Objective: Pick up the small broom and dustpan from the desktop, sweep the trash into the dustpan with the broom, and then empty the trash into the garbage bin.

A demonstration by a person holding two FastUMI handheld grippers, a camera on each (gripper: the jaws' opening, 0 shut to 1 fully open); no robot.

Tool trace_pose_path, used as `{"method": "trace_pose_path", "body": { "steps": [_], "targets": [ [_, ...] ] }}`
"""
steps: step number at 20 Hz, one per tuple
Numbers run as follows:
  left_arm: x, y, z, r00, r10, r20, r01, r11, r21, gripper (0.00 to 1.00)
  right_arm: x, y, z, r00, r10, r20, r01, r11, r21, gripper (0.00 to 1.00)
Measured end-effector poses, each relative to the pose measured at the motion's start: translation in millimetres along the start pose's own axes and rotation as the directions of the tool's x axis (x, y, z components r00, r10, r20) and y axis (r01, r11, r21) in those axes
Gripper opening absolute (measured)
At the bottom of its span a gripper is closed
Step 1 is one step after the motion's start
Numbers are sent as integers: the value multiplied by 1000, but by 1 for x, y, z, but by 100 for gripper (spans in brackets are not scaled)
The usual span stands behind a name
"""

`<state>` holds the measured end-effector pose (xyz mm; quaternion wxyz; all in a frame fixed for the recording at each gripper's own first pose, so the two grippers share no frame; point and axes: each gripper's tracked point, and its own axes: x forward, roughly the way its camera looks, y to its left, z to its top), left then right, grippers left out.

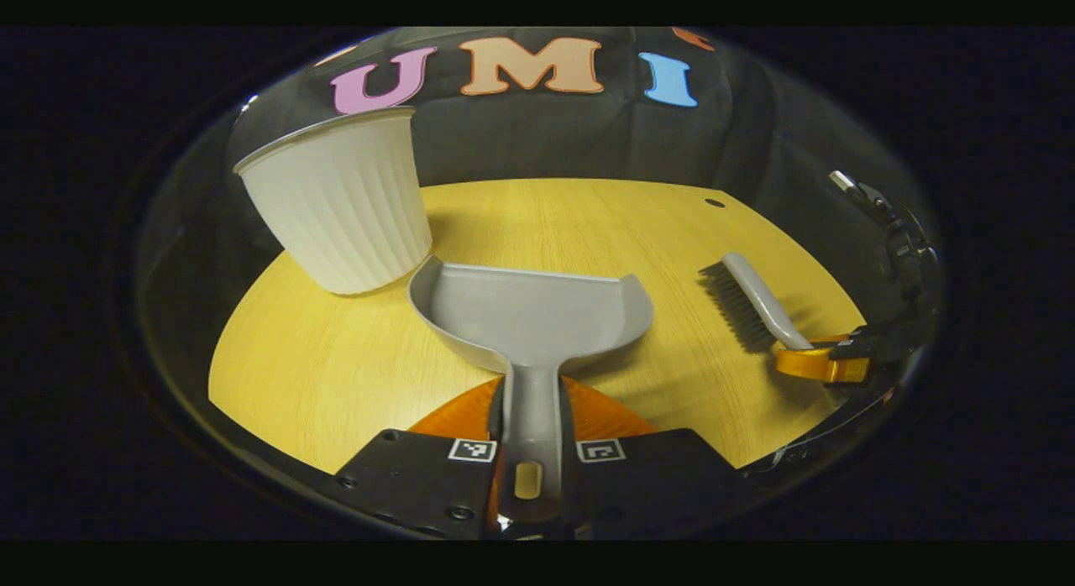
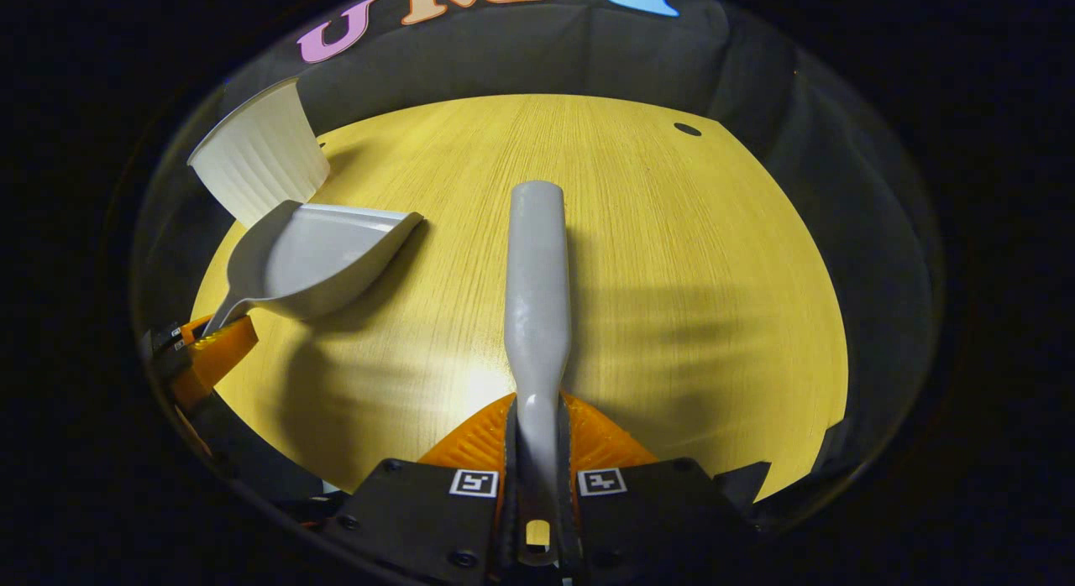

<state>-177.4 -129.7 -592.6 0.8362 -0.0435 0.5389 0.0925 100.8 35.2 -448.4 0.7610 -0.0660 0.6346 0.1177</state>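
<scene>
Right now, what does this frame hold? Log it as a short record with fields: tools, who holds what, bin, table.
left gripper: jaws closed on the handle of the grey plastic dustpan
right gripper: jaws closed on the handle of the grey small broom, bristles facing down
bin: white ribbed plastic garbage bin, upright, just behind the dustpan's left side
surface: yellow wood-grain round table
trash: none visible on the table

table [image 2: 689,258]: yellow wood grain | wall [image 1: 537,141]: black cloth
</scene>
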Motion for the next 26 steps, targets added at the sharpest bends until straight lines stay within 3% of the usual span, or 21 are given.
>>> {"method": "trace_pose_path", "body": {
  "steps": [4,6,7,9,10,12,14,16,20,26],
  "targets": [
    [2,-4,-13,999,-6,-46,4,999,-41,29,-16,-4,6,1000,11,-16,-11,1000,-17,31],
    [0,-7,-14,999,-8,-43,7,1000,-25,35,-29,-10,1,1000,12,-19,-12,999,-32,64],
    [-4,-9,-11,999,-10,-32,9,1000,-20,43,-40,-10,-1,1000,11,-19,-11,999,-40,73],
    [-8,-8,-5,1000,9,0,-9,1000,1,89,-37,-8,2,1000,14,10,-13,999,-48,100],
    [-12,-6,3,999,26,29,-26,1000,13,100,-42,-9,6,999,14,36,-12,999,-52,100],
    [-27,-4,19,992,72,102,-75,997,24,98,-61,-11,17,993,25,117,-17,998,-67,100],
    [-48,4,43,973,140,185,-148,988,34,99,-88,-17,36,967,43,251,-25,997,-76,100],
    [-80,9,77,930,204,306,-228,973,44,98,-127,-20,54,911,80,405,-53,996,-78,100],
    [-155,-9,158,808,218,547,-293,954,53,96,-223,-31,75,721,119,683,-61,992,-108,100],
    [-220,-58,213,672,56,738,-124,992,38,95,-277,-30,73,489,83,869,-57,996,-63,100]
  ]
}}
